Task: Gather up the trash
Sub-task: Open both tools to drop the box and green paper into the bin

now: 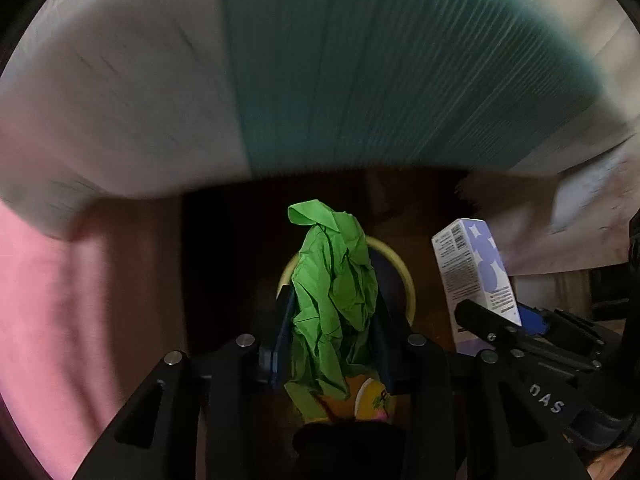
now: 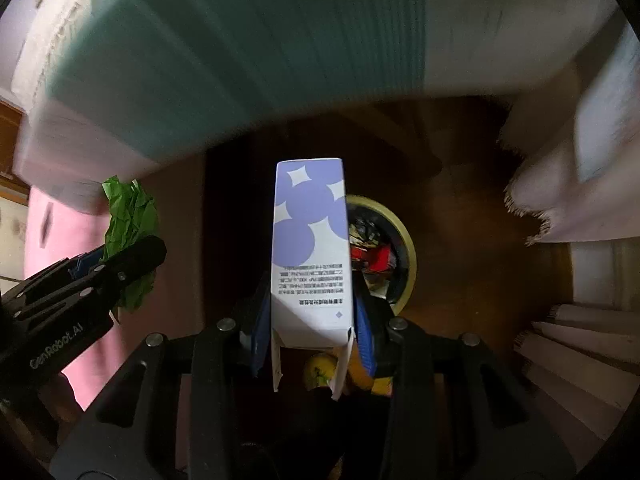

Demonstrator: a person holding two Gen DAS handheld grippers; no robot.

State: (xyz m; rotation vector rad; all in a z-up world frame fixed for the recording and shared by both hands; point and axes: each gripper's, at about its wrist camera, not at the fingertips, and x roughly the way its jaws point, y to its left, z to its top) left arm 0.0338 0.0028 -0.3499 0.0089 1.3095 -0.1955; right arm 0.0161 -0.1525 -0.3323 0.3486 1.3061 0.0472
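Note:
My left gripper (image 1: pixel 334 294) is shut on a crumpled green paper (image 1: pixel 332 264) that sticks out past its blue fingers. My right gripper (image 2: pixel 311 292) is shut on a white carton with purple circles (image 2: pixel 308 240), held lengthwise. Both point steeply down over a round yellow-rimmed bin (image 2: pixel 406 236) on the dark floor, with red and mixed wrappers inside it. The bin's rim (image 1: pixel 406 276) shows behind the green paper in the left wrist view. There the carton (image 1: pixel 472 264) and right gripper (image 1: pixel 508 320) are at the right. The right wrist view has the green paper (image 2: pixel 132 216) and left gripper (image 2: pixel 120 260) at the left.
A blurred teal and white covered edge (image 1: pixel 340 80) fills the top of both views, with pink cloth (image 1: pixel 60 300) at the left. A frayed white cloth (image 2: pixel 560 184) hangs at the right. Pale stacked items (image 2: pixel 580 352) lie at the lower right. Yellow-orange litter (image 2: pixel 320 372) lies below the fingers.

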